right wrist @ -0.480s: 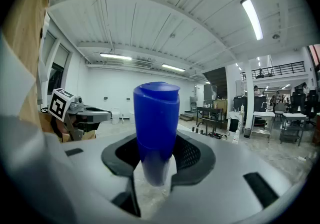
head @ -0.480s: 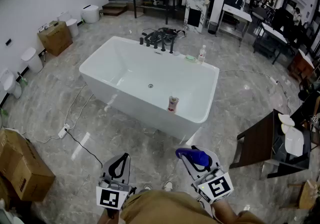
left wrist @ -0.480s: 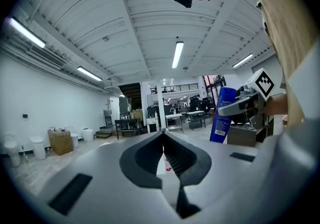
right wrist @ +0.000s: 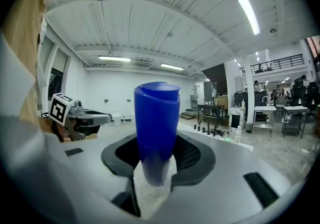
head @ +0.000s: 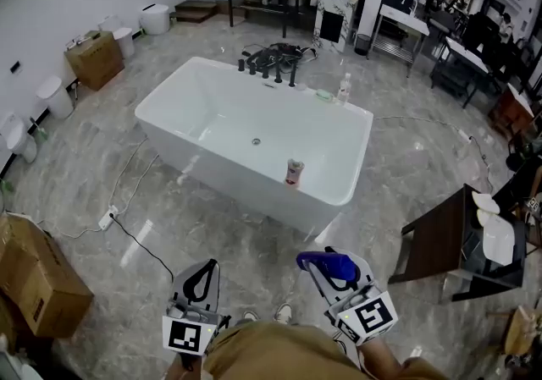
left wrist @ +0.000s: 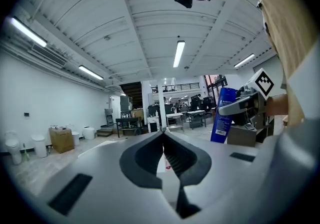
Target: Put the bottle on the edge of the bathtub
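Note:
My right gripper [head: 326, 264] is shut on a blue bottle [head: 329, 263], which fills the middle of the right gripper view as a blue bottle [right wrist: 156, 128] standing upright between the jaws. A white bathtub [head: 161, 107] stands ahead on the marble floor, well beyond both grippers; its white rim [right wrist: 220, 140] shows low past the bottle. My left gripper [head: 201, 272] is held at the lower left, shut with nothing in it, and in its own view the jaws [left wrist: 163, 135] meet at the tips. The left gripper view also catches the blue bottle [left wrist: 223, 114] to the right.
On the tub's near rim stands a small pink-and-white bottle [head: 294, 173]; dark taps [head: 267, 74] and a clear bottle [head: 344, 89] sit on the far rim. Cardboard boxes [head: 38, 272] lie at left, a dark table [head: 440, 243] at right, cables [head: 127, 234] on the floor.
The bathtub has shifted very slightly in the head view; both grippers and the blue bottle keep their places.

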Motion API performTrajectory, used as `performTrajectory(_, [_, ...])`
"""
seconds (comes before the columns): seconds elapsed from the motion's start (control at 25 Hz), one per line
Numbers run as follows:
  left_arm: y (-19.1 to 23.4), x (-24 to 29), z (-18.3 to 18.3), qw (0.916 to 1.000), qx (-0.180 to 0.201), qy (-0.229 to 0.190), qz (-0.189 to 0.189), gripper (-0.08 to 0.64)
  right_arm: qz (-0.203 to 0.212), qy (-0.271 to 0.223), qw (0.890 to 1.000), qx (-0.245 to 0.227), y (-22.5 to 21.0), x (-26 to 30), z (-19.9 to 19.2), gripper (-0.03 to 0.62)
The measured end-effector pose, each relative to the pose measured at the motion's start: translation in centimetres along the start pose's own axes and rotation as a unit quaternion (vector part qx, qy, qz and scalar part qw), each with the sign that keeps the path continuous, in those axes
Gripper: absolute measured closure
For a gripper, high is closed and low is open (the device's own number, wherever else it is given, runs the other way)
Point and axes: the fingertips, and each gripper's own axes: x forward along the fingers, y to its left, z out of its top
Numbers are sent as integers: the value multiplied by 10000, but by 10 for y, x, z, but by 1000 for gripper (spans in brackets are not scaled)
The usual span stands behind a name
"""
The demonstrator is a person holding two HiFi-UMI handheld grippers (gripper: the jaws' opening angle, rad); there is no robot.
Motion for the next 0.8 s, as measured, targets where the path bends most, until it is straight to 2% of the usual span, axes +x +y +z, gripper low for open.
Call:
performTrajectory(0.36, [14, 1, 1, 9998, 0, -129, -122, 554, -51, 17, 10000, 7, 13, 8, 7, 430])
performTrajectory(0.56, [22, -7, -7, 9995, -202, -136, -223, 554, -174, 136, 9998, -20, 25, 12, 3, 430])
performTrajectory(0.8, [41, -24, -20, 9992, -269, -117, -267, 554, -293, 189, 9994, -30, 47, 17, 2, 430])
